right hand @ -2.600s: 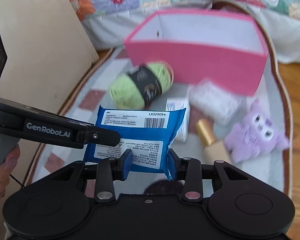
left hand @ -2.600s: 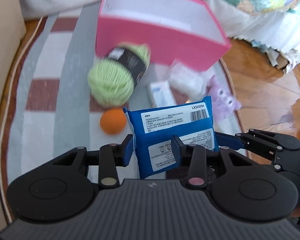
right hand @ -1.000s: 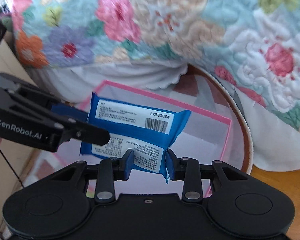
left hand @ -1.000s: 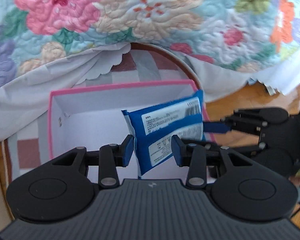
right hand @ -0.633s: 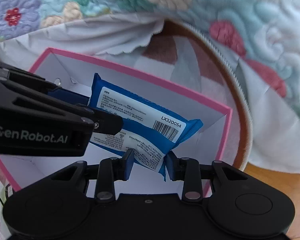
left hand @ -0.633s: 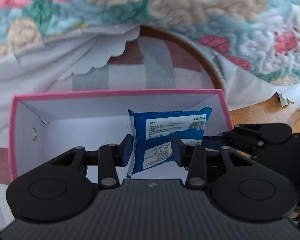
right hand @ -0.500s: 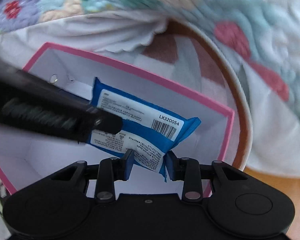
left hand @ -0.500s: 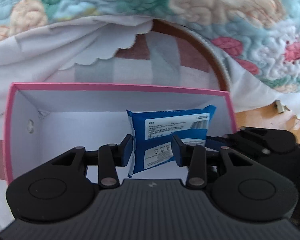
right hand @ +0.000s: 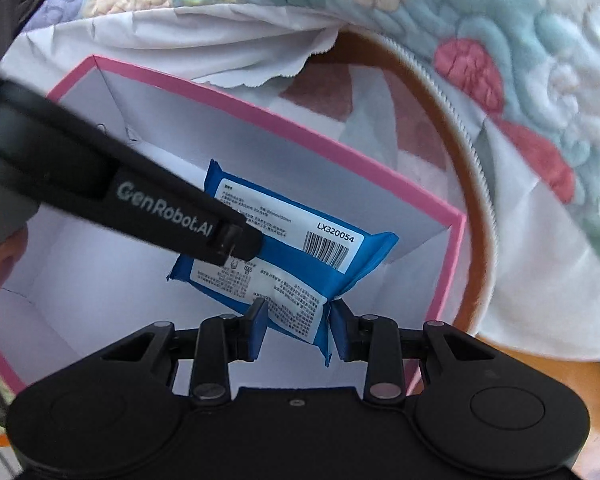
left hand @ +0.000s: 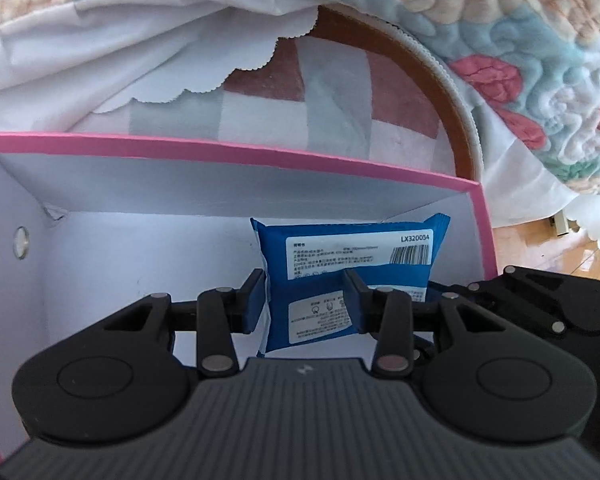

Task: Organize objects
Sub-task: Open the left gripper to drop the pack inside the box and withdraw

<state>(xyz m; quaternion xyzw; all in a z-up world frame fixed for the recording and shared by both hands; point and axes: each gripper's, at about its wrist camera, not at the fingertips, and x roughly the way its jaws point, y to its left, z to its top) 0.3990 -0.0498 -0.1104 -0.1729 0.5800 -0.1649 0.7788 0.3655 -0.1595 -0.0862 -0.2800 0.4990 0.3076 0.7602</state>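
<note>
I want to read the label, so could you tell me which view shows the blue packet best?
The left wrist view: the blue packet faces the camera squarely, code and barcode clear. In the right wrist view it is tilted, and the left tongs cover part.

At twelve o'clock I see a floral quilt (left hand: 500,20), a white sheet (left hand: 120,48) under it, and a checked rug (left hand: 332,92) below.

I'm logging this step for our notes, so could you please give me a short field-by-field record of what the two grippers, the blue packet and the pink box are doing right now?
held item: blue packet, white labels and a barcode
left gripper: shut on the blue packet
right gripper: shut on the blue packet's lower end
packet position: inside the pink box, toward its right side; contact with the floor cannot be told
box contents: nothing else visible inside
surroundings: floral quilt and striped rug beyond the box
</note>
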